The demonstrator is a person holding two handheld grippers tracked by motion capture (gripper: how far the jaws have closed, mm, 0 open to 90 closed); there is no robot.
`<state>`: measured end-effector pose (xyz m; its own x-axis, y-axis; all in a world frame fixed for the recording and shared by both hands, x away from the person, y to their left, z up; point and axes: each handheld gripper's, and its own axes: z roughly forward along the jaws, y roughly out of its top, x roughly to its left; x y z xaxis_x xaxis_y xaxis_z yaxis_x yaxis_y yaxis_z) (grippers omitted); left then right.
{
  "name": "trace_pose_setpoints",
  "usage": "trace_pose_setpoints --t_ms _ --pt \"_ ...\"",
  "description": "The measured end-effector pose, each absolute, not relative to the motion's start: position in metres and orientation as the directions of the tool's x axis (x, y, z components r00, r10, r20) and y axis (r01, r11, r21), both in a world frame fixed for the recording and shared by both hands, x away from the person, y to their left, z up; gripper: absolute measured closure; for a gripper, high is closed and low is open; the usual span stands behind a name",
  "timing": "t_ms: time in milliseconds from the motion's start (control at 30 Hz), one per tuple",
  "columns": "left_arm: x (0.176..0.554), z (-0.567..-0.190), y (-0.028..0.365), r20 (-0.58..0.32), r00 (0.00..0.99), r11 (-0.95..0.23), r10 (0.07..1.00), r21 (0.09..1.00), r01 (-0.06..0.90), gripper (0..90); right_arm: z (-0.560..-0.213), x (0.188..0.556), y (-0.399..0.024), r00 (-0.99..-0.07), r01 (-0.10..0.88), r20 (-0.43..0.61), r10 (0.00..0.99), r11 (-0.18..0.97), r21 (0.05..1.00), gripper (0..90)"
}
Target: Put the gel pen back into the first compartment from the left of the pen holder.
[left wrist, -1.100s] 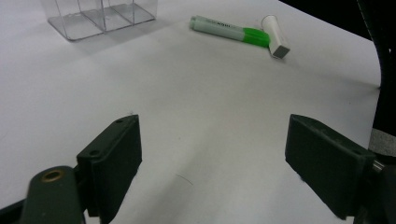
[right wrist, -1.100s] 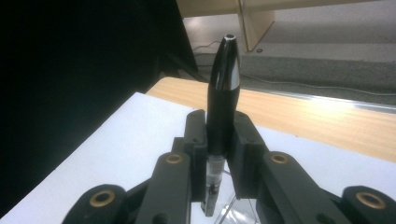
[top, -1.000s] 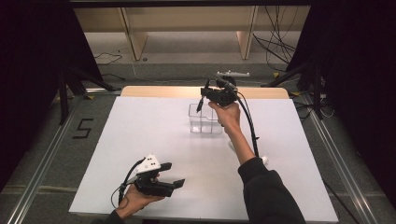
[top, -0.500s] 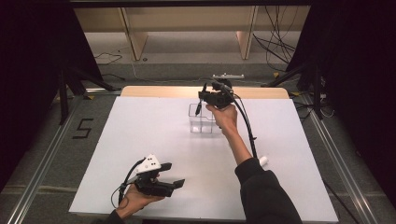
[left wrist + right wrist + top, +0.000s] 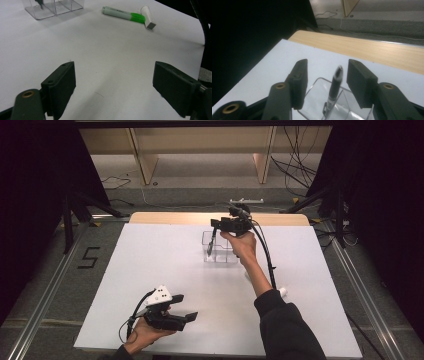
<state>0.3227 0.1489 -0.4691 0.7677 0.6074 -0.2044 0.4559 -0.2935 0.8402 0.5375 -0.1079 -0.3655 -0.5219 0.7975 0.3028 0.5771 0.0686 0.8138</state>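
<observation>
A lab — black curtains (image 5: 40, 195), floor rails (image 5: 45, 295), loose cables (image 5: 300, 155).

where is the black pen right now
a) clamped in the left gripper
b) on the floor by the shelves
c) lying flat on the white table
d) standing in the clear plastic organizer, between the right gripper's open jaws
d: in the right gripper view the black pen stands in the clear plastic organizer, with the right gripper jaws apart on either side, having just been opening, and neither pad presses on it.

The pen (image 5: 335, 86) stands in the clear organizer (image 5: 219, 251) at the table's (image 5: 150, 255) far middle. Highlighter (image 5: 123, 14) and a small white piece (image 5: 148, 17) lie side by side, nearer and to the right.
</observation>
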Motion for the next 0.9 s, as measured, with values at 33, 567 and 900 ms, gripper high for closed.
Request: trace_pose_setpoints --t_ms 33,567,900 --pt "0.323 -0.469 0.149 -0.205 0.767 -0.292 0.608 0.841 0.456 18.5 -0.363 0.536 -0.111 -0.521 0.575 0.305 0.797 0.063 0.816 48.2" --pt "0.323 -0.47 0.148 -0.217 0.759 -0.28 0.613 0.839 0.466 18.5 -0.352 0.495 -0.151 -0.591 0.538 0.192 0.783 0.205 0.817 36.9" --pt "0.324 -0.471 0.148 -0.207 0.76 -0.291 0.616 0.837 0.464 18.4 -0.366 0.462 -0.174 -0.611 0.536 0.173 0.772 0.243 0.808 35.4"
